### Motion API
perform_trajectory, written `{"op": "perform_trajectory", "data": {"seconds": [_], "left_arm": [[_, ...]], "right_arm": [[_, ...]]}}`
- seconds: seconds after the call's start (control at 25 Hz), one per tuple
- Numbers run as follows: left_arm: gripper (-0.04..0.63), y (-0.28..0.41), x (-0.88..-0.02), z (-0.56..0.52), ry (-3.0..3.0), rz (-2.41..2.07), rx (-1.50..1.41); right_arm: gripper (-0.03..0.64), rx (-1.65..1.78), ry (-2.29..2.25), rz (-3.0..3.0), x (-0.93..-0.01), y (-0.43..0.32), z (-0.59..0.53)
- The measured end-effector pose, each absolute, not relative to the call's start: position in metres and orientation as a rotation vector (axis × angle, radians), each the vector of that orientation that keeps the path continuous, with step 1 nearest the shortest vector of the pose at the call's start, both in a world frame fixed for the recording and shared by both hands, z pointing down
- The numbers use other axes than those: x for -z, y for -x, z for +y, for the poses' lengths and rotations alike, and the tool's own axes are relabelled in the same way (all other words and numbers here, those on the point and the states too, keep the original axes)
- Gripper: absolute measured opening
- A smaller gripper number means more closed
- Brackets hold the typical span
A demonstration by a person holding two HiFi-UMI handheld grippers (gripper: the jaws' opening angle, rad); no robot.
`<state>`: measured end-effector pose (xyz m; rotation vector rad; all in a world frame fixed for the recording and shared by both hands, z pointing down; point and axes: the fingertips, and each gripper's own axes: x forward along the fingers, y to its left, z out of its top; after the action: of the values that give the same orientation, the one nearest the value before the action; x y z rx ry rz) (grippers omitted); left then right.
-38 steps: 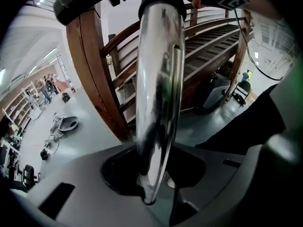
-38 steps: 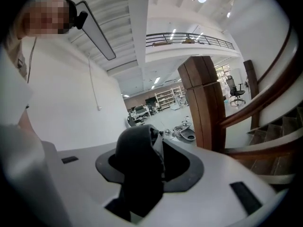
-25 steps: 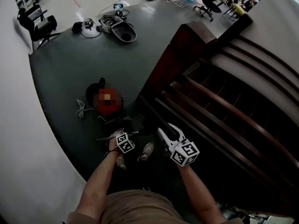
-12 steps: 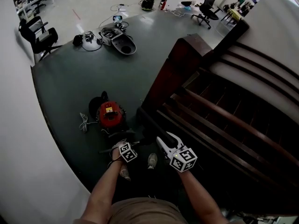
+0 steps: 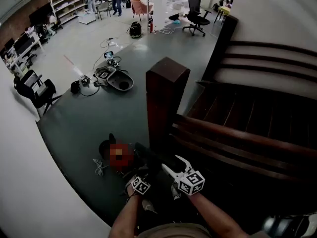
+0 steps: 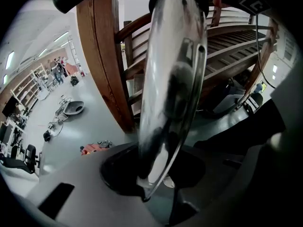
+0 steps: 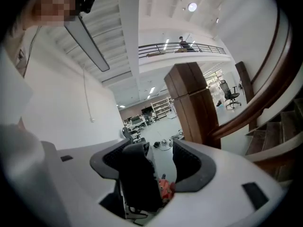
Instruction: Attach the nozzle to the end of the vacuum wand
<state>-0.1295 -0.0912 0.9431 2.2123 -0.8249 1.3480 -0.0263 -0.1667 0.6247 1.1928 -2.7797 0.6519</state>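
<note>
A shiny chrome vacuum wand (image 6: 173, 79) runs down between the jaws of my left gripper (image 6: 151, 174), which is shut on it. In the head view that gripper (image 5: 134, 178) is low in the middle, right beside the red vacuum body (image 5: 119, 156). My right gripper (image 5: 174, 164) is just to its right. In the right gripper view a black nozzle piece (image 7: 137, 178) stands between the jaws of this gripper (image 7: 158, 162). It lies against the left pad, with a gap to the right one. These jaws have just been opening. A bit of the red vacuum (image 7: 165, 188) shows below.
A tall brown newel post (image 5: 166, 93) rises just beyond the grippers, with a dark wooden staircase (image 5: 257, 108) and its rail (image 5: 237, 138) to the right. A white wall (image 5: 29, 192) is on the left. Loose gear (image 5: 116, 78) and an office chair (image 5: 32, 90) sit farther off on the grey floor.
The head view has swung, so the newel post now stands in the middle. Both grippers sit lower in the picture, close by the vacuum. The right jaws spread wider.
</note>
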Motion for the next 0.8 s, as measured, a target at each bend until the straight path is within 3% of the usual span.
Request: {"op": "perform_trajectory", "data": {"seconds": [0.4, 0.8], "left_arm": [[0.129, 0.085, -0.987, -0.17, -2.077, -0.833, -1.411], [0.13, 0.061, -1.016, -0.236, -1.988, -0.899, -1.448]], "right_arm": [[0.265, -0.613, -1.229, -2.731, -0.64, -0.08, -0.224], [0.265, -0.548, -1.02, -2.623, -0.692, -0.093, -0.247]]}}
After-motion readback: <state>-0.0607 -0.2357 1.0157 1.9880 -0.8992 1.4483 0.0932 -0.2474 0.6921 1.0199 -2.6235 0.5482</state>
